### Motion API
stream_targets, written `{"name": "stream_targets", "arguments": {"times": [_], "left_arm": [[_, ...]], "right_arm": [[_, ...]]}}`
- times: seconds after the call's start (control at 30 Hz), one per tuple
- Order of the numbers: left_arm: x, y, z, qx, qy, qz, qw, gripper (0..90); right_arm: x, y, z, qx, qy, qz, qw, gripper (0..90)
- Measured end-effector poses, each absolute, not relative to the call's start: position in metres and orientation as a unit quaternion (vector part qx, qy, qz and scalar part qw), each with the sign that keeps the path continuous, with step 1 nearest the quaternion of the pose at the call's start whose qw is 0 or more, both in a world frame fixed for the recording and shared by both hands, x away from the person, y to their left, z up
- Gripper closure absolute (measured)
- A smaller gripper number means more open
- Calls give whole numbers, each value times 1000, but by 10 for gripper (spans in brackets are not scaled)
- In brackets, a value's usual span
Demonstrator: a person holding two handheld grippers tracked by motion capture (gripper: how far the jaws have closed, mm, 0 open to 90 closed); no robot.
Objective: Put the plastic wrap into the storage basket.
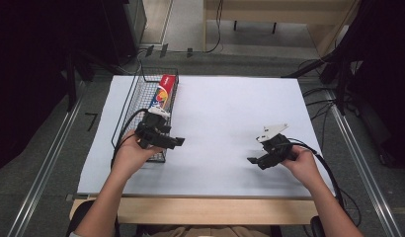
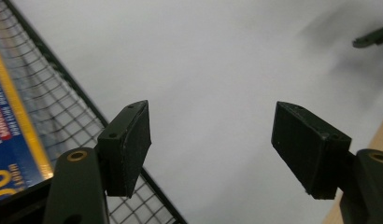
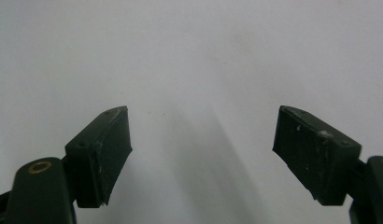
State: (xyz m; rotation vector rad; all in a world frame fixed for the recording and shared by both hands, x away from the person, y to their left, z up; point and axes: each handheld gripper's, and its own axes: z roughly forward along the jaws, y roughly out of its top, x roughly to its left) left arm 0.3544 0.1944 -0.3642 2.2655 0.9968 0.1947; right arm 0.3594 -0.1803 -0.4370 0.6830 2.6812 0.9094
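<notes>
Both tools — left tool [image 1: 177, 141] by the wire basket [image 1: 134, 106] holding a box [image 1: 162, 92], right tool [image 1: 253, 160] over the bare surface [image 1: 225, 113] — hung spread and empty, seemingly ready to reach.

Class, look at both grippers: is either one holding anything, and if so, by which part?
Nothing is held. The left gripper and the right gripper both stand open over the white table.

This looks like a lab or a test room, not a home. A wooden table [image 1: 215, 210] is covered with a plain white sheet [image 1: 225, 128]. Metal rails [image 1: 45, 168] run along the grey floor [image 1: 52, 113] on both sides. Black cables [image 1: 319, 96] lie around, and dark stands [image 1: 72, 74] rise near the table.
</notes>
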Motion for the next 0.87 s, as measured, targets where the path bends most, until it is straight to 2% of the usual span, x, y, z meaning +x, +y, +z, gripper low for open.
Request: {"name": "stream_targets", "arguments": {"times": [0.13,0.53,0.87], "left_arm": [[344,182,-371,873,350,70,331,287],[337,161,-384,885,313,61,340,289],[336,149,-396,886,306,48,344,267]], "right_arm": [[358,-179,-438,229,917,308,112,197],[357,-181,-440,233,916,309,106,197],[356,-183,-441,235,915,310,105,197]]}}
